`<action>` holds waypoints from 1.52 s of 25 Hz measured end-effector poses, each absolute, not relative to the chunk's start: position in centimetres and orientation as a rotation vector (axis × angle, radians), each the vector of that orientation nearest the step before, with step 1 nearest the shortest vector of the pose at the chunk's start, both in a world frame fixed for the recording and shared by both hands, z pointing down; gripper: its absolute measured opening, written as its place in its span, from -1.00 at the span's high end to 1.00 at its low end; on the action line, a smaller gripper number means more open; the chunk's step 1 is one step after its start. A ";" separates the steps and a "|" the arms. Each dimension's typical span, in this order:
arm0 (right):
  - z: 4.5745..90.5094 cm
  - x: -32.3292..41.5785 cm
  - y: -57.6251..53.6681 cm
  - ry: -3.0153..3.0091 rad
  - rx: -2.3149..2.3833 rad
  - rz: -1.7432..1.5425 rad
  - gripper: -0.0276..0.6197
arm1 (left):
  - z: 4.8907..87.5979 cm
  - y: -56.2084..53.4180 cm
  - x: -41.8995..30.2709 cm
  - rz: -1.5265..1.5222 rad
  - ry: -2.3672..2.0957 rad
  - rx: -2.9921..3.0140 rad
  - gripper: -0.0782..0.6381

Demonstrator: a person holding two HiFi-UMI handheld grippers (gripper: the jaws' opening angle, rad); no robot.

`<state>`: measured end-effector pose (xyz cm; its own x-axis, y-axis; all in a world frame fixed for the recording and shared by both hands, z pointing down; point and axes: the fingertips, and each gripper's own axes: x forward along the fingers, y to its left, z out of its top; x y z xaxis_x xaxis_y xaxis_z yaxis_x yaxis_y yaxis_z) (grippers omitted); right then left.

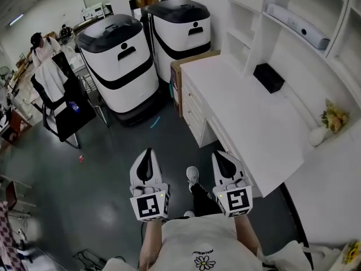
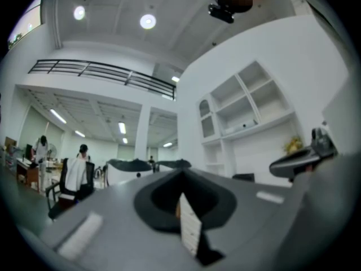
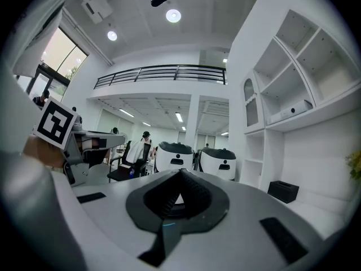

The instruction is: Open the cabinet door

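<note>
We hold the left claw (image 1: 149, 152) and right claw (image 1: 219, 156) pinched shut and empty. The white cabinet door (image 1: 194, 109) lies ahead and to their right, under the surface (image 1: 242, 106). It is likely stiff and light; grasp its handle edge.

We see the cabinet front (image 1: 194, 110) only obliquely, the shelf unit (image 1: 265, 27) cropped at top, a distant person (image 1: 38, 44) indistinct.

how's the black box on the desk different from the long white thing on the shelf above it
The black box is dark, short and blocky; the white bar is pale, long and slim. The black box sits on the desk, while the white bar lies higher up on a shelf. Both rest on the same white unit, away from the grippers.
</note>
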<state>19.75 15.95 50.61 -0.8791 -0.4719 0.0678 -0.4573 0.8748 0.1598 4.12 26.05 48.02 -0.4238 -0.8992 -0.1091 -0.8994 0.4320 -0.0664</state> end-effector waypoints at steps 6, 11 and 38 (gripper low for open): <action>52.3 15.2 10.7 -2.918 0.679 -0.229 0.91 | 49.4 20.3 0.5 -0.029 2.562 -1.623 0.76; 52.5 10.3 3.8 -2.941 0.681 -0.242 0.91 | 49.6 13.4 -3.6 -0.003 2.538 -1.615 0.76; 48.8 -1.4 -22.5 -2.898 0.876 -0.224 0.91 | 46.6 -14.9 -17.3 0.133 2.445 -1.748 0.76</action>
<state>-1.40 -22.53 48.79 -0.8283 -0.5573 0.0577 -0.5418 0.8229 0.1711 -17.33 -14.95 46.58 -0.3190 -0.9343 -0.1590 -0.9460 0.3240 -0.0059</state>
